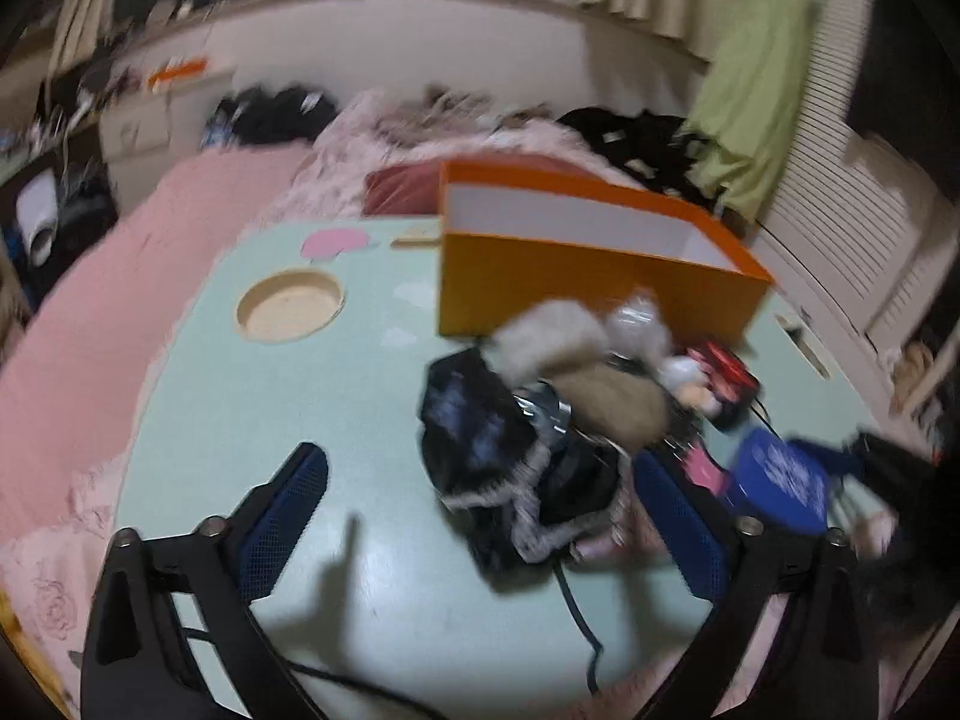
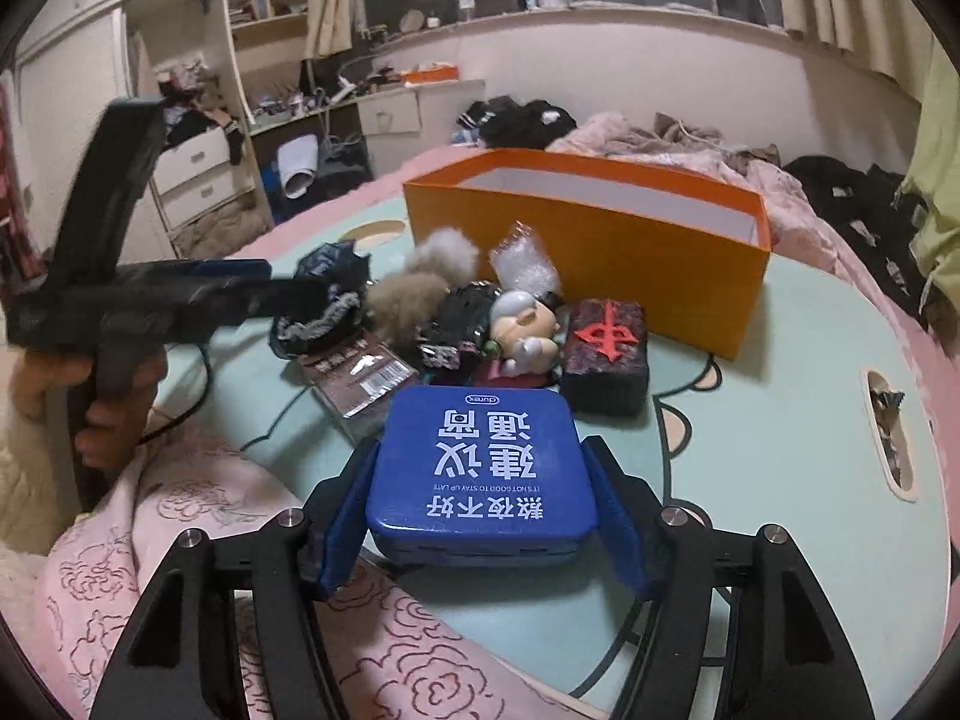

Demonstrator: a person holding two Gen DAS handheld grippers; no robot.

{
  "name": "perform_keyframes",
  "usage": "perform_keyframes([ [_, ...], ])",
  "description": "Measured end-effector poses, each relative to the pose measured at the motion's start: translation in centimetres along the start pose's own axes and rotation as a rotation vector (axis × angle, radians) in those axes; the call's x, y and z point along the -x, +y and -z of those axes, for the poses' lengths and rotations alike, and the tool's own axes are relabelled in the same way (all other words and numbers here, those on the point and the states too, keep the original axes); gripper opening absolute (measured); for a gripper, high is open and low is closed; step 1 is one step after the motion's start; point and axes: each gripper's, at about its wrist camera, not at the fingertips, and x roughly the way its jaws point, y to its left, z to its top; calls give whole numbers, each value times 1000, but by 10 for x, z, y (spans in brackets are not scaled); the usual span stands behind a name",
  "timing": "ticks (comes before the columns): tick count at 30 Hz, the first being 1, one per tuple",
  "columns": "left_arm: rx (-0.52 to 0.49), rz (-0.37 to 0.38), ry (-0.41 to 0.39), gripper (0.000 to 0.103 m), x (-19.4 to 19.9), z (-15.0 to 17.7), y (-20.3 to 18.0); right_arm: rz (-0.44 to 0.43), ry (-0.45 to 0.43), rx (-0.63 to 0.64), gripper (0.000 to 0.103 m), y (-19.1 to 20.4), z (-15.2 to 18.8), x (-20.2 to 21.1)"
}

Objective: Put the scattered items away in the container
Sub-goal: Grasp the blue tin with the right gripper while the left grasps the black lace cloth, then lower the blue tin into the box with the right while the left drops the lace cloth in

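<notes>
An empty orange box [image 2: 600, 258] stands open at the back of the mint-green table [image 2: 750, 420]. In front of it lies a heap: fluffy beige pom-poms [image 2: 444, 252], a bubble-wrap bag [image 2: 525, 264], a small figurine [image 2: 528, 324], a black block with a red character [image 2: 606, 354], a dark packet [image 2: 360, 378] and black frilly cloth [image 1: 480, 438]. My right gripper [image 2: 480, 480] is shut on a blue tin [image 2: 480, 456], a pad against each side. My left gripper [image 1: 480, 510] stands open and wide above the table, with the frilly cloth close to its right finger [image 1: 678, 516], untouched.
The table has a round recess [image 1: 291, 305] at the left and a slot [image 2: 888, 432] at the right. It sits on a bed with a pink floral quilt [image 2: 180, 540]. A black cable [image 1: 576, 612] trails from the heap. Dark clothes [image 2: 870, 222] lie behind.
</notes>
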Motion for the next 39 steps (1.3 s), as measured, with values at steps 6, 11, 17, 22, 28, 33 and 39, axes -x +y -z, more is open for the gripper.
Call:
perform_keyframes([
  [6, 64, 44, 59, 42, -16, 8, 19, 66, 44, -9, 91, 2, 1, -5],
  [11, 65, 66, 6, 36, -1, 20, 24, 106, 79, 16, 91, 8, 1, -13],
  [17, 46, 81, -26, 34, 10, 24, 17, 143, 87, -21, 91, 2, -3, -17],
  [22, 38, 111, -50, 34, 20, 25, 10, 125, 51, -19, 65, 1, -1, -9],
  [28, 16, 141, -92, 34, 32, 2, 2, 70, -93, -97, 65, -16, -27, 32],
  [33, -39, 168, -158, 34, 28, -59, -23, 99, -132, -61, 65, -35, -92, 21],
  [39, -6, 124, -50, 56, -51, -116, -41, 183, -12, -125, 71, -66, -128, -53],
])
